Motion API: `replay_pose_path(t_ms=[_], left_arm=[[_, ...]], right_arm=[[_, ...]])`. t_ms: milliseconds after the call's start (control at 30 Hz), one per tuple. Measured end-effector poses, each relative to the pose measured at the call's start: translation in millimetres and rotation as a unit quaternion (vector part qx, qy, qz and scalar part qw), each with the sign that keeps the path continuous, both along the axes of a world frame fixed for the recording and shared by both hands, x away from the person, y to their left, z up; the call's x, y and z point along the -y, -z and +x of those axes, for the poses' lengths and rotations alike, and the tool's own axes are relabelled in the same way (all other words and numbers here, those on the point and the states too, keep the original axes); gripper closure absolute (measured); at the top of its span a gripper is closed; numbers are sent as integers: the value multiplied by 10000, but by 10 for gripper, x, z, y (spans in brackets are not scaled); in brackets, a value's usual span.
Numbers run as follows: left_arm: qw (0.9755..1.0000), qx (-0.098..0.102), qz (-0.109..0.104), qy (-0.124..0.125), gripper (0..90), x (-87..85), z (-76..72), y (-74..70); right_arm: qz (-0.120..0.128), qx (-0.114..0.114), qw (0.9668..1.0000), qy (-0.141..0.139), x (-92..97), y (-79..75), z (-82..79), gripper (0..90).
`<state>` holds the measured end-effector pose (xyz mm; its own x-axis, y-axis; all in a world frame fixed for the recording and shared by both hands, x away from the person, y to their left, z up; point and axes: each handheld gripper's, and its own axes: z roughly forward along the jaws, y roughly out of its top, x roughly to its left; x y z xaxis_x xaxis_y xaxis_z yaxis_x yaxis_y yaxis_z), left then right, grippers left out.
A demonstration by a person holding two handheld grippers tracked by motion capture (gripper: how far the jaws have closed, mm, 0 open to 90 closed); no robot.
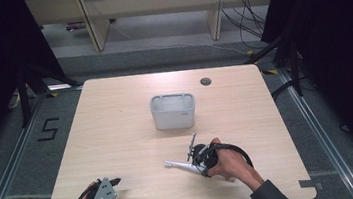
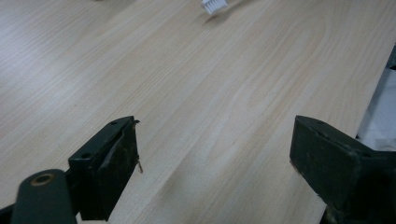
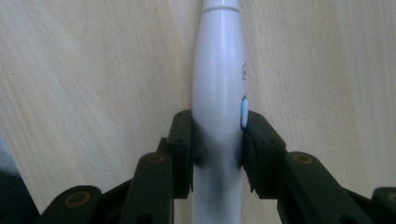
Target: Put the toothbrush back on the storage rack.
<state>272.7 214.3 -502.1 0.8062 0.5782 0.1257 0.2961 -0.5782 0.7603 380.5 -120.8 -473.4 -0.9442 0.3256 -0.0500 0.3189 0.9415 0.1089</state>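
A white electric toothbrush [image 1: 178,165] lies on the wooden table [image 1: 113,137] in front of a grey-white bin [image 1: 173,111]. My right gripper [image 1: 198,165] is shut on its handle; in the right gripper view both pads press the sides of the toothbrush [image 3: 218,88] by its blue-rimmed button, with the right gripper [image 3: 218,148] pointing along the handle. My left gripper [image 1: 124,192] rests at the table's front left corner, open and holding nothing. In the left gripper view the left gripper [image 2: 215,163] has bare wood between its jaws, and the toothbrush bristle head [image 2: 215,5] lies far ahead.
The bin stands upright in the middle of the table, its opening facing up. A round cable hole [image 1: 205,81] sits near the far edge. Dark curtains and metal floor rails flank the table; cables hang behind it.
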Motion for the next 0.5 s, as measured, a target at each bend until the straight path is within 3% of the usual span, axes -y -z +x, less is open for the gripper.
replay_pose_path(t_ms=[133,233,367,500], left_arm=[[10000,45,-11,-48,148,3,1,8],[10000,36,-8,-38,148,4,0,8],[10000,3,-2,-7,147,-2,1,-1],[10000,20,-37,-36,148,0,4,5]], right_arm=[[26,36,9998,184,11,-70,-30,666],[154,117,9997,120,44,-135,-25,666],[428,261,9983,309,120,-276,-23,666],[797,457,9946,479,215,-426,6,666]])
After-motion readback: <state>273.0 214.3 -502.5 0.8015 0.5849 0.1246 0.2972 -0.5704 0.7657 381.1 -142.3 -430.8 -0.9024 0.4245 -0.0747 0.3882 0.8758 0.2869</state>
